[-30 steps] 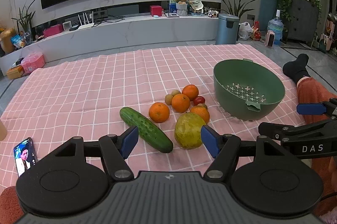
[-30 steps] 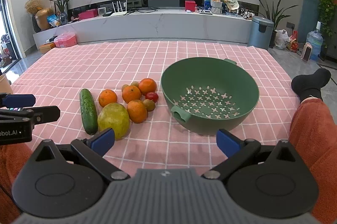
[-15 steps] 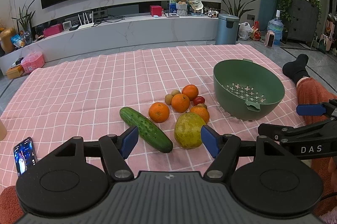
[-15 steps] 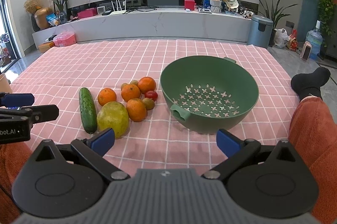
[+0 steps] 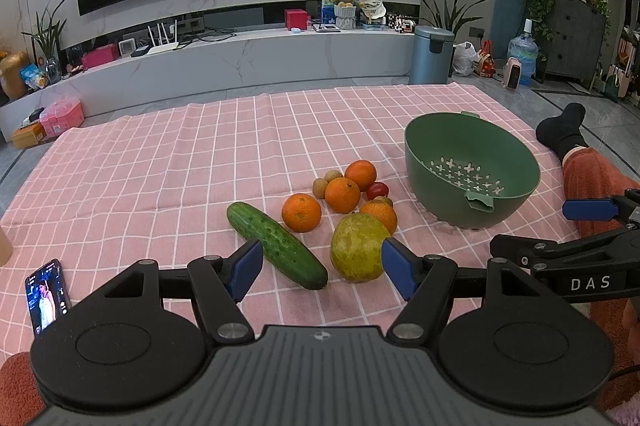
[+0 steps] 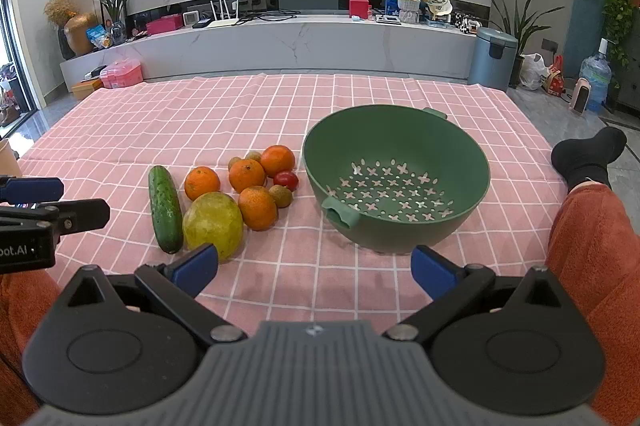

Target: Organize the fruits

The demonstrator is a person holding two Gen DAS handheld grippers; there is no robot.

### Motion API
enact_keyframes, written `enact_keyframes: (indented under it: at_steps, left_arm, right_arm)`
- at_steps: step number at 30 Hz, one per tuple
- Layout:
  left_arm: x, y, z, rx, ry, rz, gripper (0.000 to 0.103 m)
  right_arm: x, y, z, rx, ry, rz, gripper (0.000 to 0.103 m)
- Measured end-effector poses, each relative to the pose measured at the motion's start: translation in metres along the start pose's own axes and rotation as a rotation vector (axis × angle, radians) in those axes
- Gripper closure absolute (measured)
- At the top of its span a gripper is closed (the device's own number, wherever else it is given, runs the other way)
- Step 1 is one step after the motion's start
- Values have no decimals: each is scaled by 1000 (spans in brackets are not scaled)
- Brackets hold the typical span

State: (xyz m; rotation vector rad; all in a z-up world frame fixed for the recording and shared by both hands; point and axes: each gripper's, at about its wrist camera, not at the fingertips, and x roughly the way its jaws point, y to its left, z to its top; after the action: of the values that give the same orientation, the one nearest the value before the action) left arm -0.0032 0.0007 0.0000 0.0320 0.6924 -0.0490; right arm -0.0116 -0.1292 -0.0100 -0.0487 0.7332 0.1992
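A pile of fruit lies on the pink checked cloth (image 5: 160, 185): a cucumber (image 5: 276, 245), a large yellow-green fruit (image 5: 358, 249), several oranges (image 5: 301, 213), a small red fruit (image 5: 377, 190) and small brownish fruits (image 5: 320, 187). An empty green colander bowl (image 5: 472, 173) stands right of them. My left gripper (image 5: 322, 272) is open and empty, just short of the cucumber and the yellow-green fruit. My right gripper (image 6: 314, 268) is open and empty, in front of the bowl (image 6: 396, 181) and the yellow-green fruit (image 6: 213, 224). The cucumber (image 6: 165, 207) lies leftmost.
A phone (image 5: 46, 294) with a lit screen lies on the cloth at the left. A person's leg in orange trousers with a black sock (image 6: 588, 153) rests at the right edge. A grey bin (image 6: 492, 59) and a long TV counter (image 6: 280, 41) stand beyond the cloth.
Both grippers have drifted very slightly; the fruit and bowl sit a touch higher in the right wrist view. Nothing was taken hold of or moved.
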Motion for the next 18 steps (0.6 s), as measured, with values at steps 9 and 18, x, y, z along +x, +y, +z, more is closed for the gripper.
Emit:
enact_keyframes:
  at_steps: [9, 18]
  left_arm:
    - [0, -1, -1, 0, 0, 1, 23]
    - [0, -1, 0, -2, 2, 1, 23]
  right_arm:
    - [0, 0, 0, 2, 3, -1, 4]
    - [0, 0, -1, 2, 5, -1, 4]
